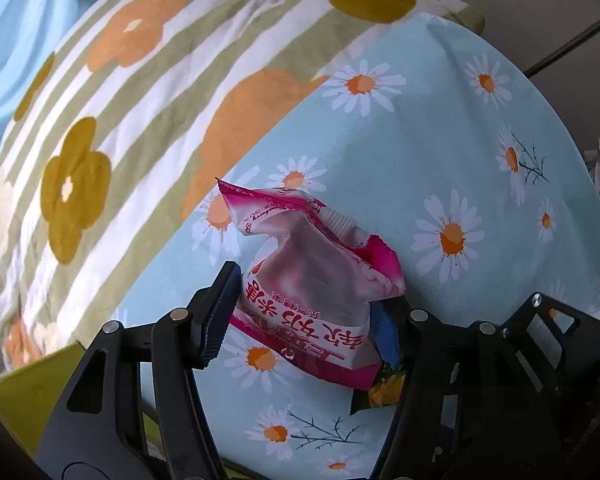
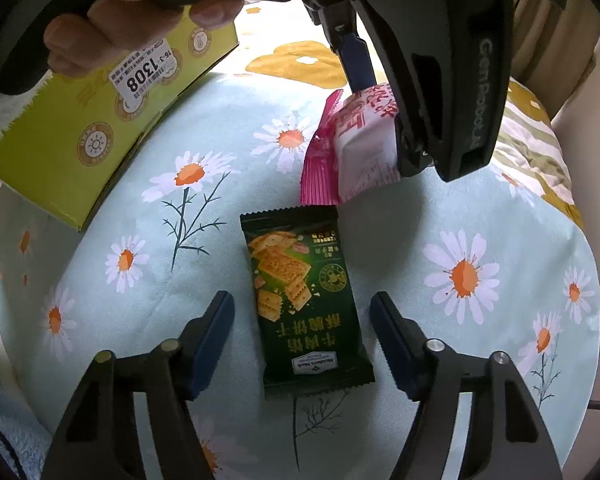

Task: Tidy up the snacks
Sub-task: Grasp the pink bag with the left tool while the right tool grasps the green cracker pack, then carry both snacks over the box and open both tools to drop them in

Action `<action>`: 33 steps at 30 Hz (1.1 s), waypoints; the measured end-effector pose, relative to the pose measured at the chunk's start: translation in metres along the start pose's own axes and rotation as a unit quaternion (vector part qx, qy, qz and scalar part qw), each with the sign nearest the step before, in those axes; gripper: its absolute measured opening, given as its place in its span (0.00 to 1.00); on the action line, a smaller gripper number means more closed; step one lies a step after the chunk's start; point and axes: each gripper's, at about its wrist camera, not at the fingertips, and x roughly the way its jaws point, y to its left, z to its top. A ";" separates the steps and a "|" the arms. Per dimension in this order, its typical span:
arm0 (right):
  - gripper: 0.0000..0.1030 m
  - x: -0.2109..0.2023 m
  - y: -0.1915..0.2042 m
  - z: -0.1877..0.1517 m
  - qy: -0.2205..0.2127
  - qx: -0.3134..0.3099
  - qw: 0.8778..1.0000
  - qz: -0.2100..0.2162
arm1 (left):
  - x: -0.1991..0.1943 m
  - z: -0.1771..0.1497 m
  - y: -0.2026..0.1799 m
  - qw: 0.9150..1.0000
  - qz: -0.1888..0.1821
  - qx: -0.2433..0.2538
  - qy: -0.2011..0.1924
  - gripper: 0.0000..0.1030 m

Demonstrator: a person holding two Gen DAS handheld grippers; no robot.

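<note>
A pink and white snack packet (image 1: 312, 280) sits between the fingers of my left gripper (image 1: 306, 312), which is shut on it just above the daisy-print cloth (image 1: 460, 140). The same packet (image 2: 352, 148) and left gripper (image 2: 380, 92) show at the top of the right wrist view. A dark green cracker packet (image 2: 300, 304) lies flat on the cloth, and its corner shows under the left gripper (image 1: 384, 392). My right gripper (image 2: 302, 344) is open, with a finger on each side of the green packet.
A yellow-green cardboard box (image 2: 96, 128) stands at the back left, and its edge shows in the left wrist view (image 1: 24, 396). A striped flower-print quilt (image 1: 120, 128) lies bunched beyond the cloth. The cloth's edge (image 2: 580, 360) drops off at the right.
</note>
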 end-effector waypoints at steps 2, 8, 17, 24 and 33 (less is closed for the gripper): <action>0.51 0.002 0.003 0.002 -0.002 -0.003 1.000 -0.001 | -0.003 -0.002 0.002 1.000 -0.001 -0.007 -0.004 0.55; 0.40 0.000 0.007 0.001 -0.004 -0.004 1.000 -0.001 | -0.010 -0.006 0.007 1.000 0.005 -0.020 -0.013 0.55; 0.40 -0.026 0.000 -0.003 -0.020 0.019 1.000 0.006 | -0.045 -0.017 0.012 0.998 0.021 -0.049 -0.041 0.55; 0.40 -0.072 -0.012 0.004 -0.052 0.020 0.998 -0.011 | -0.096 -0.035 0.020 0.991 0.027 -0.102 -0.088 0.55; 0.40 -0.140 -0.018 0.030 -0.103 0.010 0.995 -0.013 | -0.174 -0.082 0.040 0.968 0.045 -0.189 -0.161 0.55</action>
